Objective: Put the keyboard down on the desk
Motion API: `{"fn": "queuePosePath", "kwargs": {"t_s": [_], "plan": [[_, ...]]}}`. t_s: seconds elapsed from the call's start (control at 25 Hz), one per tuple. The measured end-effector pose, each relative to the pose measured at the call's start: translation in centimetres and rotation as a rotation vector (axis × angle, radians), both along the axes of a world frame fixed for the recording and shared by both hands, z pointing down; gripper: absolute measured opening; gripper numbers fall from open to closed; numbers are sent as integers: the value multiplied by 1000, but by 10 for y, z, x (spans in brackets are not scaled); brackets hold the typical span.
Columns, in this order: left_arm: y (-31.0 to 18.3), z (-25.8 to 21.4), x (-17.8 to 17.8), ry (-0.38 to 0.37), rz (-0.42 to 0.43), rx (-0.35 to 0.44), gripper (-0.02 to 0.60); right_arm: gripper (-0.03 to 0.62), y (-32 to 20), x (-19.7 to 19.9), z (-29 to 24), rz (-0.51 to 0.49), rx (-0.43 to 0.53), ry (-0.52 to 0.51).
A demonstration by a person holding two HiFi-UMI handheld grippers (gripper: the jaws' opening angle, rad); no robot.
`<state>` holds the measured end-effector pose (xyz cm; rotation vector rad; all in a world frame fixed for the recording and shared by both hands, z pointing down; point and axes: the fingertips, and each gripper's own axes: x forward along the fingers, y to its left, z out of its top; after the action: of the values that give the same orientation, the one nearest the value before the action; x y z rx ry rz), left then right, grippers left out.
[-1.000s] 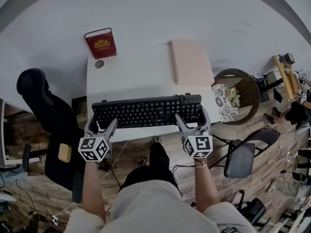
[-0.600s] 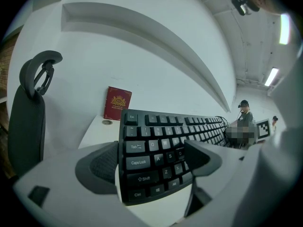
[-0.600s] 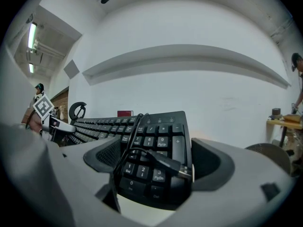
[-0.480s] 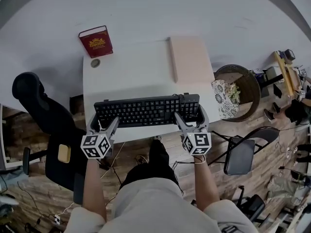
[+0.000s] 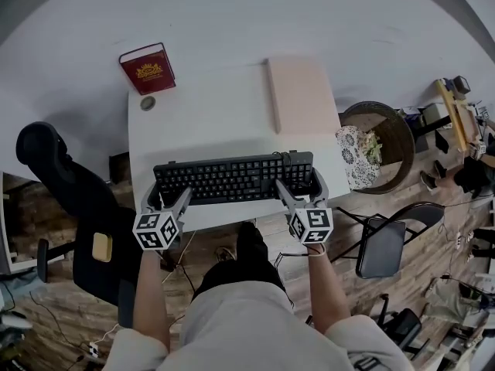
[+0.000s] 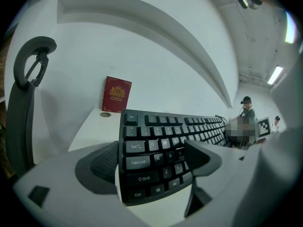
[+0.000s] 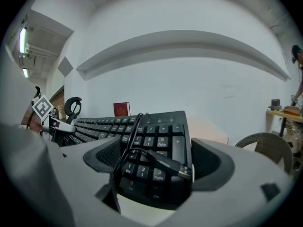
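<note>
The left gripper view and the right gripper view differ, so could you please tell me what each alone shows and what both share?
Only the left gripper view shows the black keyboard's Tab, Caps Lock and Shift end, clamped between the left gripper's fingers, and a small round object on the white desk. Only the right gripper view shows the number-pad end, held between the right gripper's fingers, the black USB cable lying across those keys, and a woven brown chair. Both show the keyboard, the dark red book, and a black office-chair headrest.
</note>
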<state>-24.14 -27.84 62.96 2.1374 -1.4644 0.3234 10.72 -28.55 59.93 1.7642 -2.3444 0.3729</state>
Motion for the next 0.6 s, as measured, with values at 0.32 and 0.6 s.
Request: {"fn": "queuePosePath", "kwargs": {"t_s": [0.32,0.6], "plan": [[-12,14,8,0,-7,-40,431,453,-14,9,16,2,-46,-6],[-21,26,17,1,-15,-75,431,453,-26,18,28,1,-74,-9]]}}
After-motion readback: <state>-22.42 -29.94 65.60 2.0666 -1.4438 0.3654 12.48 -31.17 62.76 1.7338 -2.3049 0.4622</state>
